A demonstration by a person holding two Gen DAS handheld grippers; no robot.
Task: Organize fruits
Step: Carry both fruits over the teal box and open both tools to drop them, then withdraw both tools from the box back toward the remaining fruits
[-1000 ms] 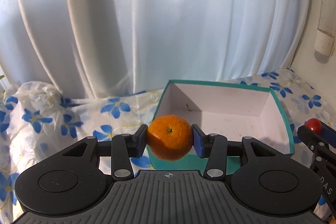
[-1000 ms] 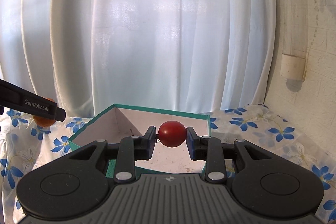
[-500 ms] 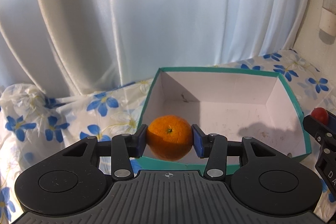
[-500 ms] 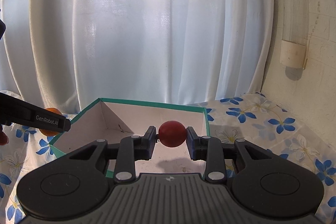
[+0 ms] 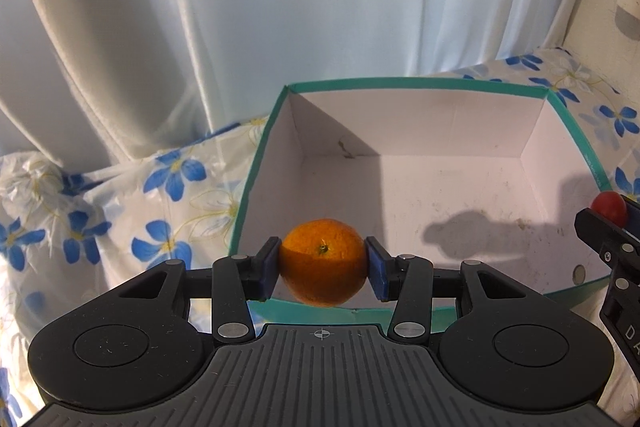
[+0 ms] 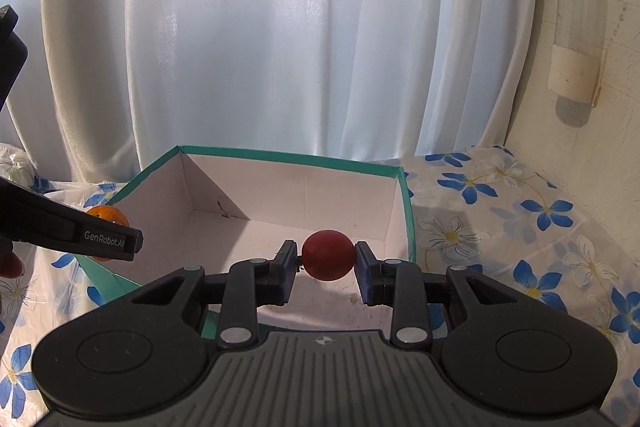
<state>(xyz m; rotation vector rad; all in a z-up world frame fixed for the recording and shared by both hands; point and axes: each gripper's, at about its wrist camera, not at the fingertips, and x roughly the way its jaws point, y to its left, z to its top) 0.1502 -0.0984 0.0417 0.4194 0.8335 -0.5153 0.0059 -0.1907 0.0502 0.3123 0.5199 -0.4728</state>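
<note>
The left tool [image 5: 322, 263] is clamped on an orange [image 5: 322, 262], its blue pads [image 5: 269, 267] pressing the fruit from 9 and 3 o'clock, with the stem dimple facing the camera. In the left wrist view the orange hangs over the near-left corner of an open box [image 5: 420, 85] with a teal outside and rim and white inner walls; the near rim passes just under the fruit at 6 o'clock, and the box floor stretches away toward 1 o'clock, bare apart from some small specks and shadows of the tools. At 3 o'clock in that view, the tip of the right tool [image 5: 608, 215] shows at the frame edge, carrying a small red fruit [image 5: 609, 207] over the right rim of the box. The right wrist view shows the right tool [image 6: 329, 255] closed narrowly on that red fruit [image 6: 329, 255], held between its pads above the box floor, with the far wall of the box [image 6: 288, 157] at 12 o'clock. The left tool [image 6: 108, 238] enters that view at 9 o'clock, a black finger printed with lettering, the orange [image 6: 105, 217] partly hidden behind it at the left rim. The box sits on a table covered with a white cloth [image 6: 500, 211] printed with blue flowers. White curtains [image 6: 280, 47] hang behind the table, filling the upper half of both views.
</note>
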